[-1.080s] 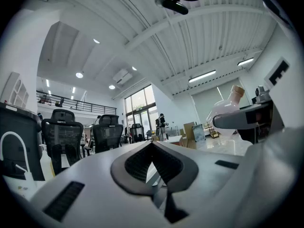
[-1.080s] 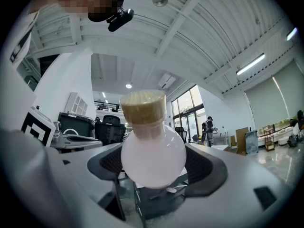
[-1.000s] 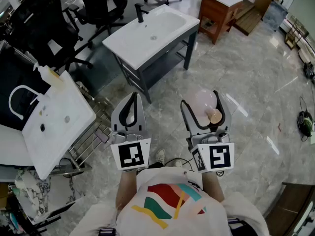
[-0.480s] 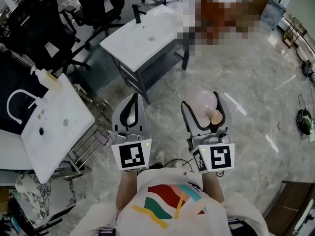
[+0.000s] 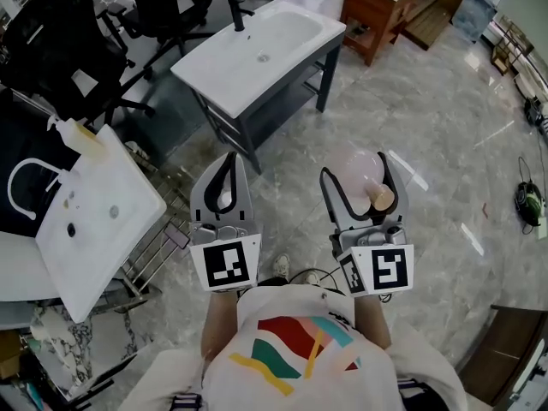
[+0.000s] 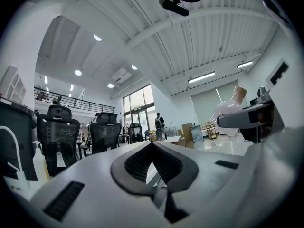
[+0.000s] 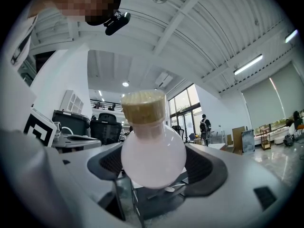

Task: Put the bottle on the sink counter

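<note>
A round pale pink bottle (image 5: 358, 171) with a cork stopper (image 5: 383, 199) is held over the marble floor, with my right gripper (image 5: 355, 168) shut on its belly. In the right gripper view the bottle (image 7: 153, 156) fills the gap between the dark pads (image 7: 205, 167), cork (image 7: 141, 106) pointing up. My left gripper (image 5: 227, 157) hangs beside it, shut with nothing in it; its tips meet (image 6: 152, 144). The sink counter (image 5: 214, 82), a white top with a basin on a dark frame, stands ahead to the left, apart from both grippers. A black tap (image 5: 237, 11) stands at its far end.
A second white sink slab (image 5: 128, 221) with a curved tap lies tilted at the left on a wire rack. Black office chairs (image 5: 51, 41) crowd the far left. A wooden cabinet (image 5: 377, 11) stands behind the counter. Cables lie on the floor at the right (image 5: 524, 204).
Both grippers have edged slightly forward toward the sink counter, the bottle still in the right one. The left gripper stays shut.
</note>
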`<state>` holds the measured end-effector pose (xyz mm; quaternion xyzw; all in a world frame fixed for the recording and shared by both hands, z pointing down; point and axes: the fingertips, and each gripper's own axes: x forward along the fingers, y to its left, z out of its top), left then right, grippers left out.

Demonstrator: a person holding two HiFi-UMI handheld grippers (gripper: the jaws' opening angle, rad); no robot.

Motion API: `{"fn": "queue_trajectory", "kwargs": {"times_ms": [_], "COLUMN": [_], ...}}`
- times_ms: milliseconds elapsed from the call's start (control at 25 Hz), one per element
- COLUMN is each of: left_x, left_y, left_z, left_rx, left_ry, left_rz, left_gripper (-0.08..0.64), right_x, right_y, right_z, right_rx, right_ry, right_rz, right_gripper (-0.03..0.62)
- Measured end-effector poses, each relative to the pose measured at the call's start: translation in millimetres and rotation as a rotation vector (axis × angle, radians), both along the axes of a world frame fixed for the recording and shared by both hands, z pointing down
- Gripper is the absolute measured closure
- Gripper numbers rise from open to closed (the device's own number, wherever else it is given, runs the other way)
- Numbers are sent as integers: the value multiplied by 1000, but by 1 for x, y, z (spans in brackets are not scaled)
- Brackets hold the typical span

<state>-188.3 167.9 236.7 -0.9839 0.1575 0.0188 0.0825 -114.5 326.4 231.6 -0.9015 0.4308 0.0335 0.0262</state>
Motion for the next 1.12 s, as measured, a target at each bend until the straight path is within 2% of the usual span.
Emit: {"fn": "queue_trajectory", "kwargs": {"times_ms": [360,640,920,1120], "left_x": [6,19,36,46], "left_y": [-35,-52,-66,-76], "left_z": [6,8,12,16], "left_rx": [-6,-8,-12,-10], "left_ry": [10,23,31,35], "left_rz": [23,21,3,-44], "left_gripper": [543,543,543,543], "right_x": [-3,12,35,58], "right_y": [-23,-33,-52,-71], "right_z": [10,9,7,10], "right_rx": [-24,-37,-30,-20], "right_ry": [0,8,32,55], "right_rz": [38,54,24,-23], "right_gripper": [213,213,213,213]}}
